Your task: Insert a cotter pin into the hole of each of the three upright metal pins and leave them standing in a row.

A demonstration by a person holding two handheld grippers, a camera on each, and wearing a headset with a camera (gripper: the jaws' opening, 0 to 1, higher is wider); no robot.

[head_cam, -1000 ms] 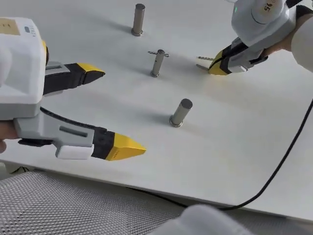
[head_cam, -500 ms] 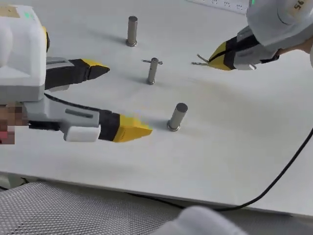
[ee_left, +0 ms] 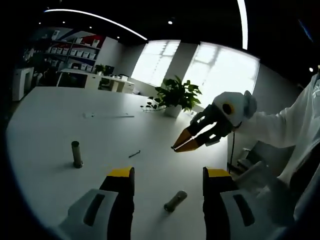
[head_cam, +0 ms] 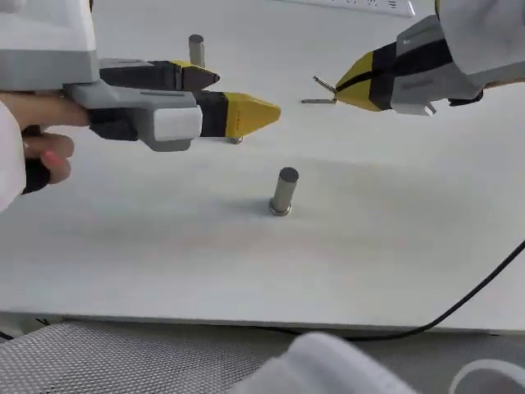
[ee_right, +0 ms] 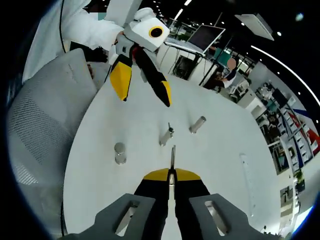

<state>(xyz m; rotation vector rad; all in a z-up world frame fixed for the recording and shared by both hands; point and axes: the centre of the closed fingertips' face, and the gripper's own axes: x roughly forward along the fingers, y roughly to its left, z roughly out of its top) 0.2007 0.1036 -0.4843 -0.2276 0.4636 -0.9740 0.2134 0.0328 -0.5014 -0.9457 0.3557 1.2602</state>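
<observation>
Cotter pin (head_cam: 318, 101) juts from the right claw (head_cam: 344, 86), whose jaws pinch it tight, above the far right of the bench (head_cam: 394, 230), probably for aiming at the near upright metal pin (head_cam: 283, 190), while the left claw (head_cam: 248, 94) hovers wide open and empty, likely to steady it.

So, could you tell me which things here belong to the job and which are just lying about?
Job: near metal pin, middle metal pin, far metal pin, cotter pin in the right gripper, loose cotter pin.
Lying about: black cable, potted plant, mesh chair.
</observation>
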